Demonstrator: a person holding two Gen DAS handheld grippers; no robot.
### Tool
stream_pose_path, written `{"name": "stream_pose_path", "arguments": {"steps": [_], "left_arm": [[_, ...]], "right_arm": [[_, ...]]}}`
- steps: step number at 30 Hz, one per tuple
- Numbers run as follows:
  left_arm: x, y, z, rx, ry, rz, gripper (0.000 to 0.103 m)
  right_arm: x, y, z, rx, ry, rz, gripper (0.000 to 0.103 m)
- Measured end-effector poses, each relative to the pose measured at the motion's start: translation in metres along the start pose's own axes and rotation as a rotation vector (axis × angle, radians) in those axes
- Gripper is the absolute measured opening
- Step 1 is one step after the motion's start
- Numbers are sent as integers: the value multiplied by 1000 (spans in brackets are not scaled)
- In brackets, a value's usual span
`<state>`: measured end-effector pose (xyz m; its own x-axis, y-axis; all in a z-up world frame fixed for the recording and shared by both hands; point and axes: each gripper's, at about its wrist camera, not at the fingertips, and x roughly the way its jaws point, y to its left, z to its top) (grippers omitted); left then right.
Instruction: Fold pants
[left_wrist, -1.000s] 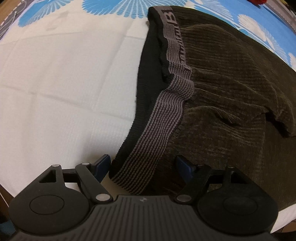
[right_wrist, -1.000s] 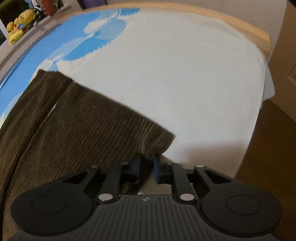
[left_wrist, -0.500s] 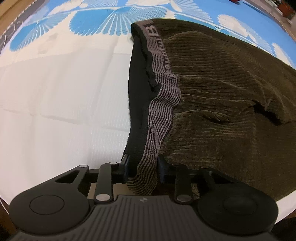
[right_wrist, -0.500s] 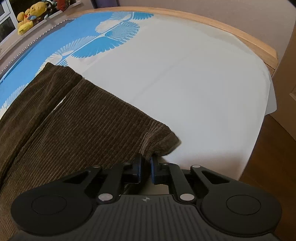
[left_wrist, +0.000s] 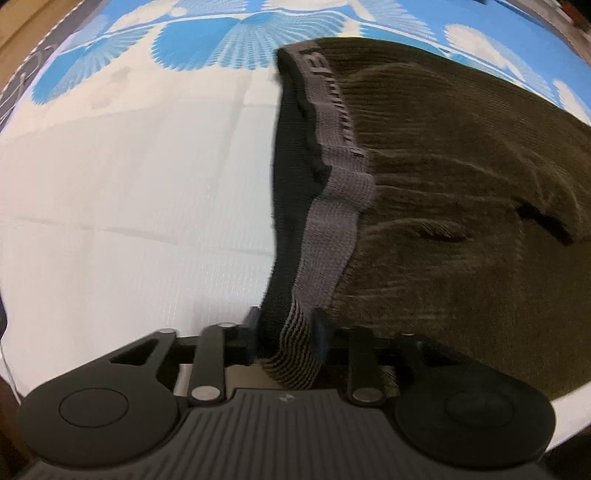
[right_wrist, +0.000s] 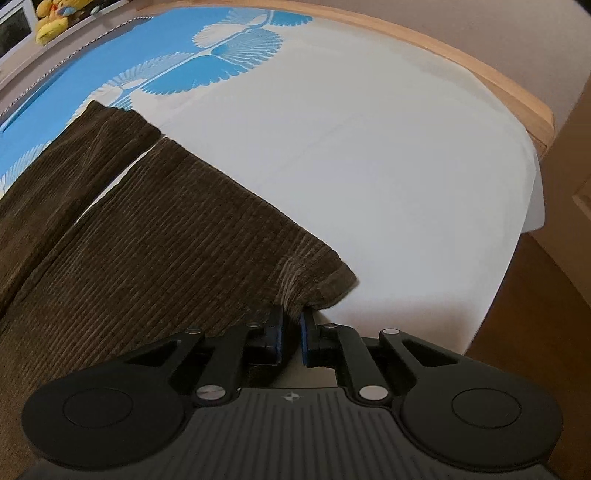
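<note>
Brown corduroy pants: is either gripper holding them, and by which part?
Both. The left gripper is shut on the brown corduroy pants' striped grey waistband; the right gripper pinches a leg hem corner.

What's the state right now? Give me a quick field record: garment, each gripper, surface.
garment: brown corduroy pants, laid flat, both legs side by side
waistband: grey striped elastic, near corner lifted
left gripper: shut on the waistband corner
right gripper: shut on the near leg's hem corner
surface: white sheet with blue fan print
fold: not yet made
</note>
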<state>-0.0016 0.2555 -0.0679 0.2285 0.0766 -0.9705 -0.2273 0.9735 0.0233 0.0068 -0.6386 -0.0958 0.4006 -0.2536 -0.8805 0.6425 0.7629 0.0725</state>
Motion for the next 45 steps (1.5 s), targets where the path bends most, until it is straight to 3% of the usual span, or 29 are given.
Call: {"name": "stream_pose_path", "arguments": {"steps": [2, 4, 6, 10, 16, 23, 30, 34, 40, 43, 45], "left_arm": [[-5, -1, 2, -4, -37, 15, 49], [-16, -3, 4, 8, -94, 15, 52], [-24, -8, 7, 7, -134, -19, 54], [-32, -22, 13, 25, -177, -44, 57], [-48, -38, 24, 12, -263, -69, 57], [-71, -57, 31, 13, -439, -17, 58], [-73, -72, 39, 25, -471, 40, 61], [-72, -74, 46, -9, -452, 17, 61], [-73, -90, 56, -14, -455, 17, 61], [-76, -99, 61, -16, -466, 0, 61], [-77, -105, 65, -17, -471, -5, 61]], "right_arm": [[1, 1, 1, -6, 18, 9, 15], [0, 4, 3, -29, 21, -12, 27], [-8, 7, 4, -50, -23, -29, 37], [-27, 18, 11, -78, -146, -32, 37], [-71, 52, 14, -166, -363, 58, 37], [-128, 106, 3, -376, -629, 173, 37], [-181, 141, -4, -385, -759, 344, 37], [-206, 146, 0, -267, -744, 505, 41], [-213, 150, 19, 3, -578, 834, 42], [-213, 161, 20, 29, -522, 937, 44], [-213, 178, 18, -16, -504, 947, 44]]}}
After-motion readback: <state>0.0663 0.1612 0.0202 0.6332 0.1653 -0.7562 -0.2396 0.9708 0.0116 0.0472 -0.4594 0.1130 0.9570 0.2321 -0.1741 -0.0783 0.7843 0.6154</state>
